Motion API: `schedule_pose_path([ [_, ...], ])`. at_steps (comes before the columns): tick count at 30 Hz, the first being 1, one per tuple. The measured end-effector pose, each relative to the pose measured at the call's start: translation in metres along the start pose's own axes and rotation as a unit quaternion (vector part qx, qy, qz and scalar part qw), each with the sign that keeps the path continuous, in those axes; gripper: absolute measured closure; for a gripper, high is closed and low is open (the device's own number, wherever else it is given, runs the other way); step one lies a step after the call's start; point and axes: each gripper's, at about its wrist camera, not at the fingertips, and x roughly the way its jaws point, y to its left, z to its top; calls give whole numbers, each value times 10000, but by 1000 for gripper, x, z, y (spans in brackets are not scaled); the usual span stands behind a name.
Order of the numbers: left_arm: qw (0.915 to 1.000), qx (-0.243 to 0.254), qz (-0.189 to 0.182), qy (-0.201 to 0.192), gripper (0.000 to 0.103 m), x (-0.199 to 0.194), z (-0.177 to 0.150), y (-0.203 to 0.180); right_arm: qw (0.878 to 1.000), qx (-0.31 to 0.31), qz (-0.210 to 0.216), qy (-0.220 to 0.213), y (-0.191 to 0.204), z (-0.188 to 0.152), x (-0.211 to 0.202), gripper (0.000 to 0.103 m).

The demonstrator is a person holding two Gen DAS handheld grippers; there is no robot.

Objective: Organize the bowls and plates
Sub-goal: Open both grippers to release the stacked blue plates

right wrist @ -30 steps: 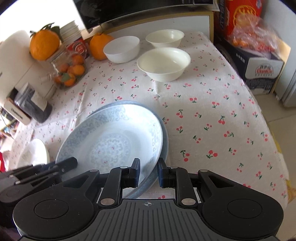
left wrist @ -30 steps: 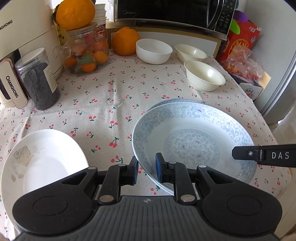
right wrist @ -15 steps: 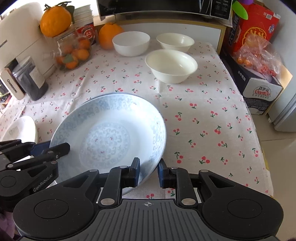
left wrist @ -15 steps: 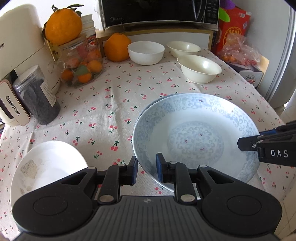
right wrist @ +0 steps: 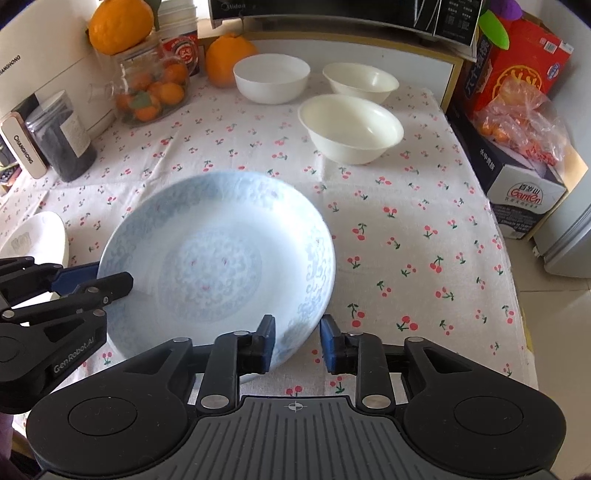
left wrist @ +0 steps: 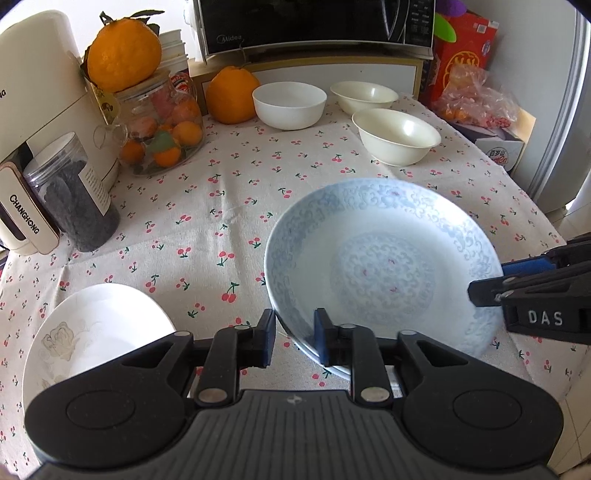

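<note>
Plate [left wrist: 380, 266] sitting near-centre on cloth [left wrist: 221, 206], blurred in both views; near rim hiding behind gripper bodies. Left gripper [left wrist: 294, 338] and right gripper [right wrist: 297, 341] are straddling opposite rims, jaws just opening, pads off the rim: released. Earlier both were clamping it. Open cloth right; bowls [right wrist: 351, 127] far.

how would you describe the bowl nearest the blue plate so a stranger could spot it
Start at the microwave at the back of the cherry-print tablecloth; three pale bowls sit before it. It is the cream bowl standing alone in front, closer to the blue patterned plate than the other two.
</note>
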Motion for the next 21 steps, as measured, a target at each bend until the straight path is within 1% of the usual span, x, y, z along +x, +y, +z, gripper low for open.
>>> schedule_pose_path([
  [2,10000,-43,-21,35,79,1,0,1,10000,9,55,14,0,1,0,68],
  [3,10000,-54,-29,52,76,2,1,2,10000,10,74,16,1,1,0,65],
  [5,9999,-107,-59,81,74,2,1,4,10000,-11,93,-28,2,2,-2,58],
  [7,9997,-174,-101,105,69,2,1,6,9999,-40,81,-100,3,3,-4,47],
  [9,9996,-229,-137,108,59,2,2,8,9998,-39,90,-144,3,4,-6,41],
  [10,9995,-250,-153,104,56,2,2,9,9998,-21,94,-156,2,5,-7,37],
  [12,9993,-282,-199,108,44,1,3,10,9998,30,83,-180,0,6,-8,31],
  [13,9992,-293,-235,123,41,1,3,11,9998,59,77,-189,-1,6,-8,30],
  [14,9990,-311,-273,141,35,1,4,12,9997,95,77,-193,-2,7,-8,29],
  [15,9988,-341,-304,150,30,0,4,13,9997,140,77,-196,-4,7,-8,26],
  [16,9986,-373,-337,160,27,-1,4,15,9996,192,75,-203,-5,7,-8,23],
  [18,9982,-414,-386,183,17,-2,5,18,9993,306,84,-220,-8,8,-8,21],
  [21,9979,-466,-411,158,9,-5,5,24,9983,480,193,-268,-12,11,-11,19],
])
